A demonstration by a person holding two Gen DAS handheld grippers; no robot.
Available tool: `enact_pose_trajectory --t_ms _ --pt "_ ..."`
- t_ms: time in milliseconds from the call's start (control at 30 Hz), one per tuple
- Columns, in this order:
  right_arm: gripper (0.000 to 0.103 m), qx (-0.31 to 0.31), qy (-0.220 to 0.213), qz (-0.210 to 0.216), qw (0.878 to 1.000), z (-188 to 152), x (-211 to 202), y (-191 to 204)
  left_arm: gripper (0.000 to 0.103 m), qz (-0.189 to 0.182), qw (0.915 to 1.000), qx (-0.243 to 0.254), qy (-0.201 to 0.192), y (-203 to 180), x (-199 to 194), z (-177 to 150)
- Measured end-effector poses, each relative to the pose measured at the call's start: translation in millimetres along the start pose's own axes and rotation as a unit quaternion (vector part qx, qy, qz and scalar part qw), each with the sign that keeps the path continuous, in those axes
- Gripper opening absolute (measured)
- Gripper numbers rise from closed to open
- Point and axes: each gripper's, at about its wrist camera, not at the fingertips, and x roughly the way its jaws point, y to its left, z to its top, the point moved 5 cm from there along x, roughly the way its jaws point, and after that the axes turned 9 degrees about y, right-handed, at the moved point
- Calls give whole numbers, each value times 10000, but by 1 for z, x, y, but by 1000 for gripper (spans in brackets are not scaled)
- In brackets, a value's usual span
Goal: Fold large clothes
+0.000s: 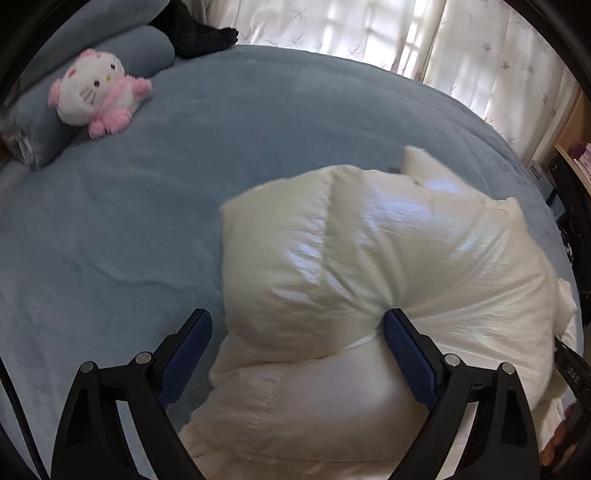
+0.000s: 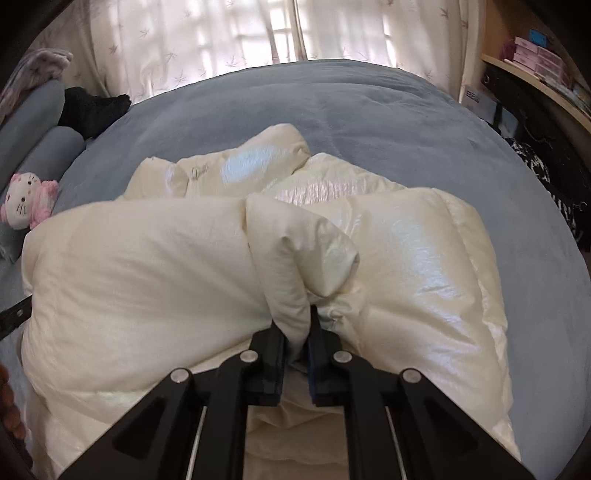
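Note:
A puffy cream-white down jacket (image 1: 369, 258) lies bunched on a blue bed (image 1: 129, 221). My left gripper (image 1: 297, 325) is open, its fingers wide apart. The left finger is over the bedcover and the right finger (image 1: 406, 354) presses against the jacket, whose fabric fills the gap between them. In the right wrist view my right gripper (image 2: 295, 325) is shut on a thick fold of the jacket (image 2: 295, 258), which rises just ahead of the fingertips. The rest of the jacket spreads left and right over the bed (image 2: 369, 99).
A pink and white plush cat (image 1: 96, 92) leans on blue pillows (image 1: 147, 51) at the bed's far left, next to a black garment (image 1: 195, 29). Curtains (image 2: 258, 33) hang behind the bed. A shelf with boxes (image 2: 535, 59) stands at the right.

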Motion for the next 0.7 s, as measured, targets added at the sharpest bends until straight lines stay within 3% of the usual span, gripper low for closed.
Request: enact_pose_trajectory --t_ms 300,467,567,700 --pt "9 21 -76 220 9997 -9 9 -4 99 176 9998 -96 -63 6 15 -6" --pt "13 12 68 343 9994 -5 -8 -9 94 430 9984 153 -347 -6 -13 -6" --pt "15 -31 -68 203 9998 -3 -35 -11 94 261 9969 282 -684 -15 -44 -2" --pt "42 258 -387 -64 9989 1 -73 -21 93 69 9929 362 -1127 -30 -81 7"
